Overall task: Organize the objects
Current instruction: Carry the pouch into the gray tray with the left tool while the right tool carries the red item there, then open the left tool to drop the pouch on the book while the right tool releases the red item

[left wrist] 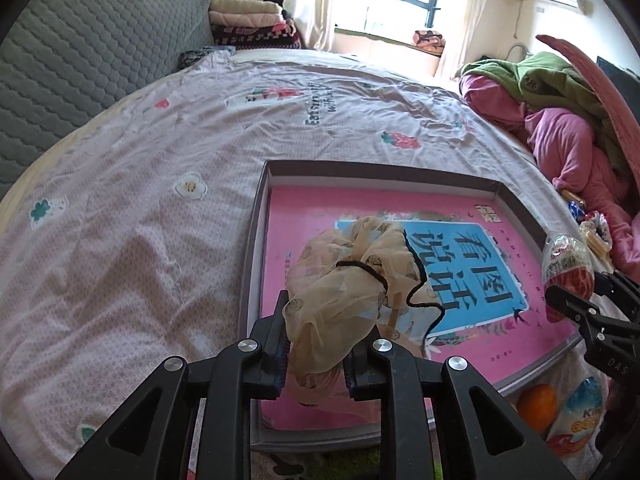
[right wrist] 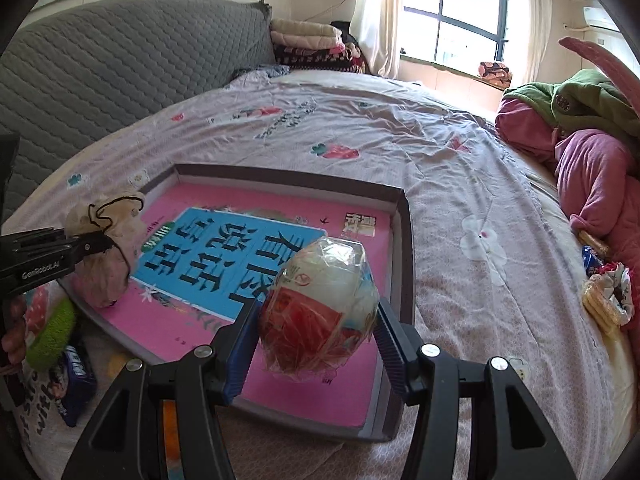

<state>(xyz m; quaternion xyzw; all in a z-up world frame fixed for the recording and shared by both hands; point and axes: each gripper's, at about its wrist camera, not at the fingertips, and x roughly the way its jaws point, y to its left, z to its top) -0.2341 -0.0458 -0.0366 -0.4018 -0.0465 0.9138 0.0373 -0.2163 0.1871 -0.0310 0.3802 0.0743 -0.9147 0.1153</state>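
Observation:
A shallow grey tray point(left wrist: 256, 240) point(right wrist: 408, 248) with a pink and blue printed bottom lies on the bed. My left gripper point(left wrist: 318, 356) is shut on a beige sheer scrunchie point(left wrist: 352, 280) with a black trim, held over the tray's near left part; it also shows in the right wrist view point(right wrist: 108, 256). My right gripper point(right wrist: 316, 328) is shut on a red and white wrapped egg-shaped treat point(right wrist: 320, 308), held over the tray's near right part; it also shows in the left wrist view point(left wrist: 566, 264).
An orange ball point(left wrist: 536, 406) and a wrapped egg point(left wrist: 580, 412) lie in front of the tray. A green scrunchie point(right wrist: 52, 336) and a blue packet point(right wrist: 76, 376) lie at its left. Snacks and a scrunchie point(right wrist: 608, 296) lie by pink bedding point(right wrist: 600, 184).

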